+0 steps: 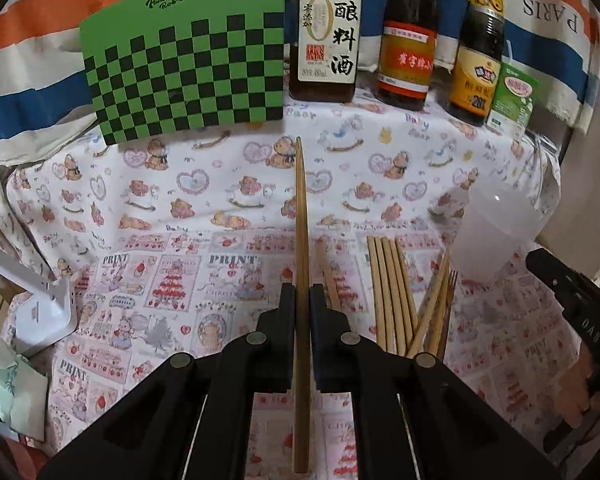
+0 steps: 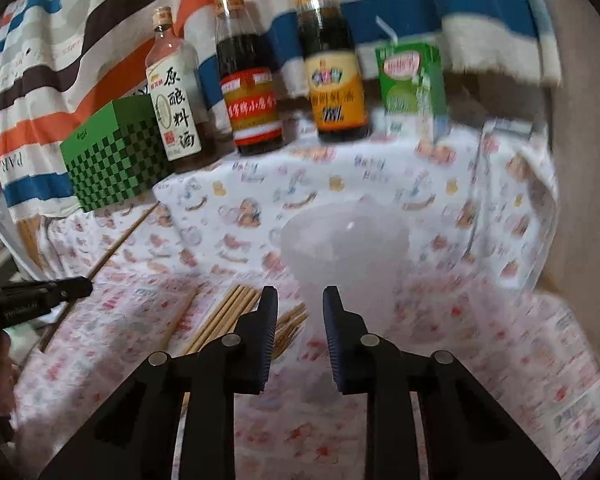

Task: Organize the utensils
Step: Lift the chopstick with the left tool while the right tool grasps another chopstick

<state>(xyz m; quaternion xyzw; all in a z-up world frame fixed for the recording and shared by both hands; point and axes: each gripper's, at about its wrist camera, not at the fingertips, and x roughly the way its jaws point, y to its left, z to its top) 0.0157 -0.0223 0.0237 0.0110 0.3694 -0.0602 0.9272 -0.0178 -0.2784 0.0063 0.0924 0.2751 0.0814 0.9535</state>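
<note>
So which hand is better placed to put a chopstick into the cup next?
Left, probably. The left tool is already shut on a chopstick. The right tool holds nothing; its open jaws face the translucent cup.

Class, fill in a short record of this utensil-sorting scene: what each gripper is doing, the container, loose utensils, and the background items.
Left gripper: shut on one wooden chopstick, lifted off the cloth
Right gripper: open, empty, facing the cup
Container: translucent white plastic cup, upright
Loose utensils: bundle of wooden chopsticks lying on the patterned tablecloth
Background: three sauce bottles, green drink carton, green checkered box
</note>
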